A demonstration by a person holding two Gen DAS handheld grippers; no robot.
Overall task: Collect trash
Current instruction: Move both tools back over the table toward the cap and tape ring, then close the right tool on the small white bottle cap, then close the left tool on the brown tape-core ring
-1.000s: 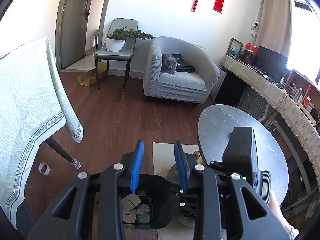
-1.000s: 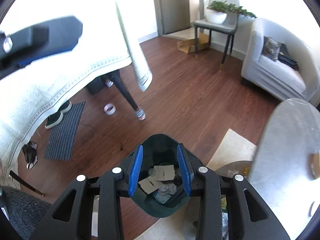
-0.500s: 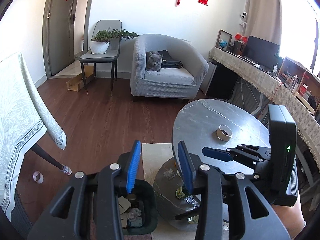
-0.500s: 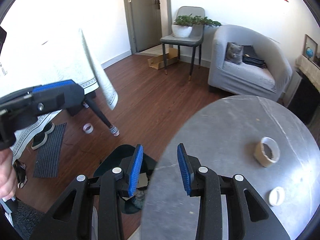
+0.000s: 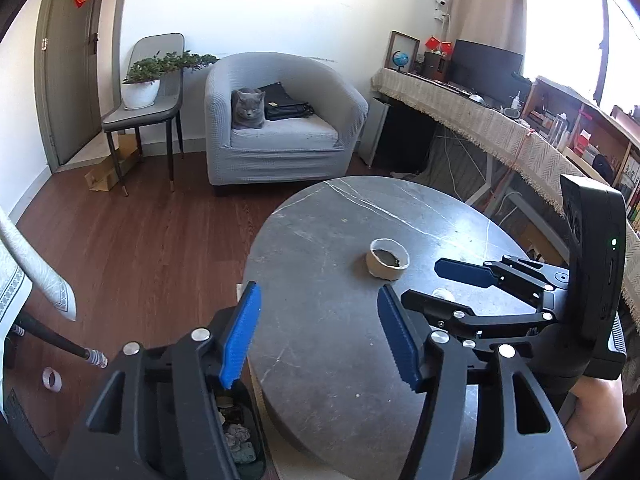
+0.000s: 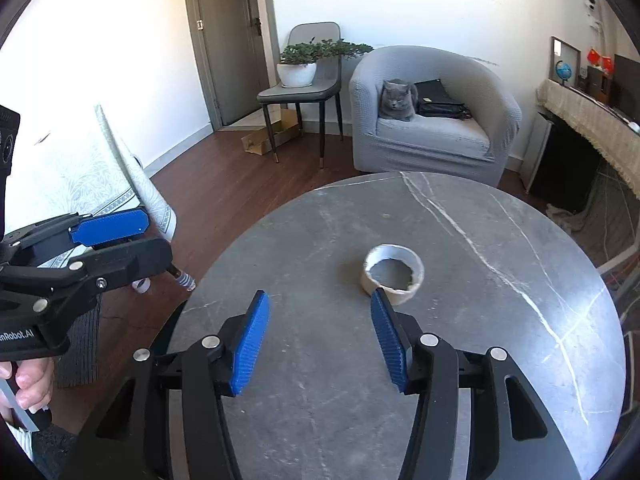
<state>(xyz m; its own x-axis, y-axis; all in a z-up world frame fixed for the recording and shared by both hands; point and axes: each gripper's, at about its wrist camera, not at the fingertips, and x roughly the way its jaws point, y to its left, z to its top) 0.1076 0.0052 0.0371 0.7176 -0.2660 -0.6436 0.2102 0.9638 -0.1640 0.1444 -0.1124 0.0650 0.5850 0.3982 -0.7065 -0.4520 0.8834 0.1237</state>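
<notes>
Both jaws just opened, empty: right hand-held gripper sits nearest the beige cardboard tape-roll core on the round grey marble desk, just far-right of its tips; left hand-held gripper trails.

Round grey marble counter, centre frame; spent tape roll on it near the middle, small white cap just beside.
</notes>
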